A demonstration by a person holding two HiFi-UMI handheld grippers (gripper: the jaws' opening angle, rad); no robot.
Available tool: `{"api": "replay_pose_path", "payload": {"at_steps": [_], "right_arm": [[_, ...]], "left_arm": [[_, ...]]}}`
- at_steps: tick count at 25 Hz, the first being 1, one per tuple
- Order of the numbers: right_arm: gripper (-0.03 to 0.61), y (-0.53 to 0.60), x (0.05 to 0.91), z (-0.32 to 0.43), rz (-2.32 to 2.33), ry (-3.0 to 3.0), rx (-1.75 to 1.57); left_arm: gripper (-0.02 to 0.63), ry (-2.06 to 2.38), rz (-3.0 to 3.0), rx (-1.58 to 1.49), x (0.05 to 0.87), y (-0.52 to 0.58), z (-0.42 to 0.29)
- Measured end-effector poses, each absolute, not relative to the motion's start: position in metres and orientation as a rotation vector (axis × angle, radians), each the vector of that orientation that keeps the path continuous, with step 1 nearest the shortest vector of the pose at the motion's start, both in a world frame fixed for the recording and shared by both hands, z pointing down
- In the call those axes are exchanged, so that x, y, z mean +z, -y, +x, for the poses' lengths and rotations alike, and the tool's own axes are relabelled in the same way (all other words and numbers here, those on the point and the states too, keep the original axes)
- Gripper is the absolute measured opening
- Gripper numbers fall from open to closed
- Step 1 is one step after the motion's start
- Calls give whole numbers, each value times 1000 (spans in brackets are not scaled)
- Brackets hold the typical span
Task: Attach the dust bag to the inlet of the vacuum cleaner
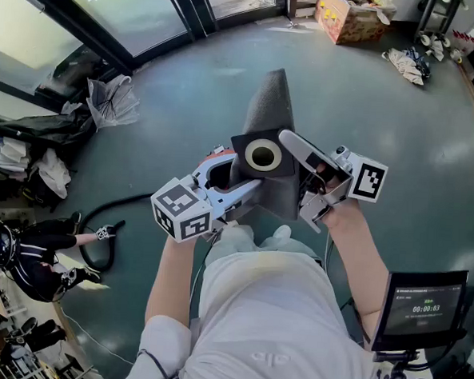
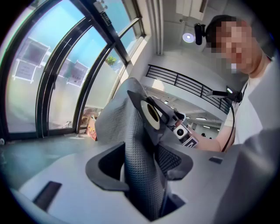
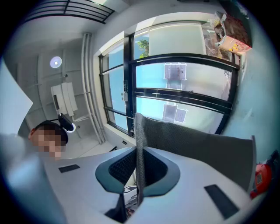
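I hold a grey mesh dust bag [image 1: 272, 99] up in front of me with both grippers. Its black collar with a round cream-rimmed hole [image 1: 263, 156] faces up toward me. My left gripper [image 1: 247, 193] is shut on a thick fold of the bag [image 2: 141, 168] below the collar. From the right, my right gripper [image 1: 295, 177] is shut on a thin edge of the bag [image 3: 139, 166], and the cloth [image 3: 201, 146] spreads to the right past it. A small red part [image 1: 218, 151] peeks out behind the left gripper; what it belongs to is hidden.
A black hose [image 1: 99, 220] curls on the grey floor at the left. Clutter and a folded umbrella [image 1: 110, 101] lie along the glass wall. A cardboard box [image 1: 349, 15] stands at the back. A small screen [image 1: 422, 306] hangs at my right side.
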State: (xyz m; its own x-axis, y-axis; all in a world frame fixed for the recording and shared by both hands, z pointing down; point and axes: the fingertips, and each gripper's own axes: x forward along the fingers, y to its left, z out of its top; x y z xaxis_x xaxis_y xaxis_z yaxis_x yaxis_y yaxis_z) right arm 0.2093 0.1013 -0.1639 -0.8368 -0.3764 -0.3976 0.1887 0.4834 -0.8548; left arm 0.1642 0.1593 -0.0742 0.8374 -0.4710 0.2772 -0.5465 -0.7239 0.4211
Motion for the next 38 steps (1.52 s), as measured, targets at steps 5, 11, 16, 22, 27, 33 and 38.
{"api": "replay_pose_path", "payload": {"at_steps": [5, 11, 16, 22, 27, 33, 38], "right_arm": [[35, -74, -122, 158, -200, -2290, -1471], [35, -5, -33, 84, -12, -2365, -1708], [35, 3, -13, 83, 52, -2588, -1633], [38, 50, 47, 28, 424, -3499, -248], [108, 57, 132, 2, 947, -3465, 644], [176, 130, 259, 11, 1429, -3071, 1162], [176, 109, 336, 5, 1624, -2741, 1480]], "left_arm": [[58, 719, 2301, 129, -46, -157, 133], [28, 820, 1926, -211, 41, -90, 48], [25, 895, 1773, -242, 83, -106, 28], [26, 963, 1574, -332, 123, -80, -22], [26, 953, 1450, -467, 166, -62, -25], [26, 982, 1235, -482, 284, 25, 18], [26, 910, 1208, -469, 342, 26, 36]]}}
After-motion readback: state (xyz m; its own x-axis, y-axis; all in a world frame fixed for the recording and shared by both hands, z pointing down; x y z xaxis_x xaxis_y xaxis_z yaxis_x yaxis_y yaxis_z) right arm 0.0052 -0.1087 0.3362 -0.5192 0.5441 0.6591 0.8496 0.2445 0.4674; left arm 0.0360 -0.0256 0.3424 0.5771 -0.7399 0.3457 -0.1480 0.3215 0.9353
